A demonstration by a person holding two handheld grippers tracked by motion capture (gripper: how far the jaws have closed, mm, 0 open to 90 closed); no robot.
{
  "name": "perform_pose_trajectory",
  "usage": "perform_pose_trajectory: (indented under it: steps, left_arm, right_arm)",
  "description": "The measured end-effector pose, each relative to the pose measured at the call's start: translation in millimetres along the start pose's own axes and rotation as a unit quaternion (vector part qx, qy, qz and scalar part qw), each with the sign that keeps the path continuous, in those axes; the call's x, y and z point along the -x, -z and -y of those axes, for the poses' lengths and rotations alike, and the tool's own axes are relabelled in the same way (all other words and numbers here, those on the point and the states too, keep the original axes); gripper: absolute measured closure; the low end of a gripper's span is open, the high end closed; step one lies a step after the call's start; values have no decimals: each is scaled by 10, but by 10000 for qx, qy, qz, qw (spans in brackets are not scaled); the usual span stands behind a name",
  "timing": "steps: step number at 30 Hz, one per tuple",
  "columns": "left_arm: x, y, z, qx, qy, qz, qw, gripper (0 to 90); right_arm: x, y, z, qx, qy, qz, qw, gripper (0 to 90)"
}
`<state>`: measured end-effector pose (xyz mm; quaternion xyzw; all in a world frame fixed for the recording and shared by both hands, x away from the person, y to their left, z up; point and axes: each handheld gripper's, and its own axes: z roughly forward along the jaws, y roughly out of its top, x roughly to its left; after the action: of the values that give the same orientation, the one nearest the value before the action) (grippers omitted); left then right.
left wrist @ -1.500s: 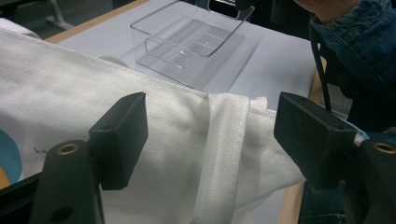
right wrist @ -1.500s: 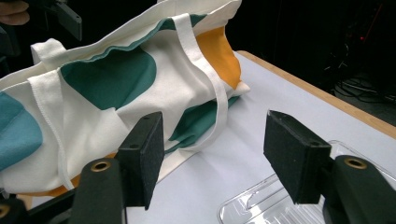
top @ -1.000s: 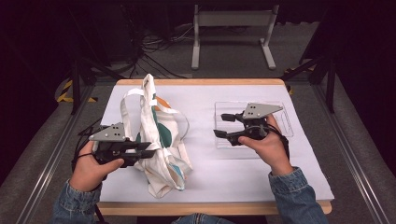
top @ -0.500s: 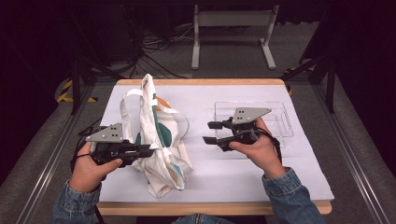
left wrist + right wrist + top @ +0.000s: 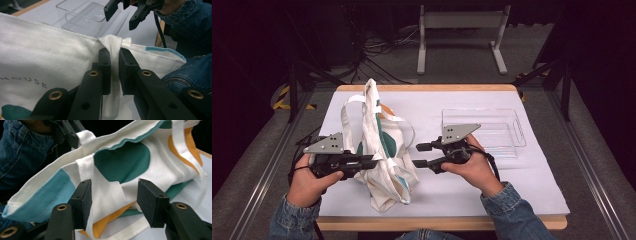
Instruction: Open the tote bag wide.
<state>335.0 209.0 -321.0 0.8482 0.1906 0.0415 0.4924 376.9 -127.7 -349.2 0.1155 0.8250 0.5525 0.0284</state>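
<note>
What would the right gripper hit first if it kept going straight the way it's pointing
Most likely the tote bag. The right gripper is open and aimed at the bag's near side, by a handle strap; nothing appears between them, though depth is hard to judge.

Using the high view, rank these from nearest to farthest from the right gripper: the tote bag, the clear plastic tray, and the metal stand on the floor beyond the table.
1. tote bag, just left of the open right gripper.
2. clear plastic tray, behind and to the right on the table.
3. metal stand, on the floor past the table's far edge.
</note>
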Motion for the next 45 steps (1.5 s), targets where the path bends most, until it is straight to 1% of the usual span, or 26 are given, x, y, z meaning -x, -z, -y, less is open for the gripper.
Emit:
perform_pose_trajectory:
  steps: [4, 7, 10, 12, 15, 17, 20, 22, 25, 27, 31, 33, 36, 39, 41, 45]
  left_arm:
    - [1, -13, -3, 3, -37, 32, 10000, 806]
    - [1, -16, -6, 5, -40, 22, 10000, 806]
    - [2, -17, -8, -3, -43, 23, 10000, 806]
    - [2, -17, -7, 4, -45, 26, 10000, 805]
    - [4, -13, -7, 14, -34, 26, 10000, 803]
    - [5, -16, -6, 12, -32, 25, 10000, 802]
    - [6, -17, -8, 2, -34, 29, 10000, 802]
    - [7, -18, -8, 2, -37, 27, 10000, 802]
    - [5, -14, -7, 24, -22, 4, 10000, 802]
    - [7, -8, -7, 35, -9, 10, 10000, 804]
    - [14, 9, -13, 108, -23, -39, 9999, 806]
    - [13, 37, -17, 167, -55, -101, 9998, 807]
    - [8, 78, -17, 216, -27, -158, 9996, 808]
    - [-1, 135, -12, 233, -18, -228, 9995, 808]
    - [-1, 172, -11, 264, -22, -271, 9993, 808]
    - [-5, 268, -3, 347, 3, -378, 9987, 809]
  right_arm:
    - [-51, -81, 16, 35, 44, -123, 9999, 465]
    - [-86, -159, 32, 40, 146, -218, 9996, 463]
    - [-115, -223, 51, 29, 150, -308, 9994, 468]
    - [-129, -252, 58, 26, 141, -283, 9995, 467]
    - [-159, -328, 78, 41, 32, -152, 9999, 476]
    - [-174, -357, 88, 3, 53, -174, 9998, 505]
    - [-199, -372, 92, 5, 111, -165, 9998, 599]
    - [-203, -369, 92, -57, 176, -87, 9998, 683]
    - [-209, -342, 88, -9, 261, -55, 9996, 803]
    - [-218, -320, 76, 33, 298, -15, 9995, 845]
    - [-227, -284, 56, 92, 320, 38, 9994, 866]
    - [-226, -265, 47, 138, 331, 75, 9993, 869]
    - [-226, -235, 31, 184, 342, 114, 9992, 869]
    - [-223, -164, -7, 289, 363, 187, 9987, 868]
    - [-216, -120, -25, 304, 325, 209, 9988, 858]
    - [-200, -18, -60, 427, 302, 346, 9980, 858]
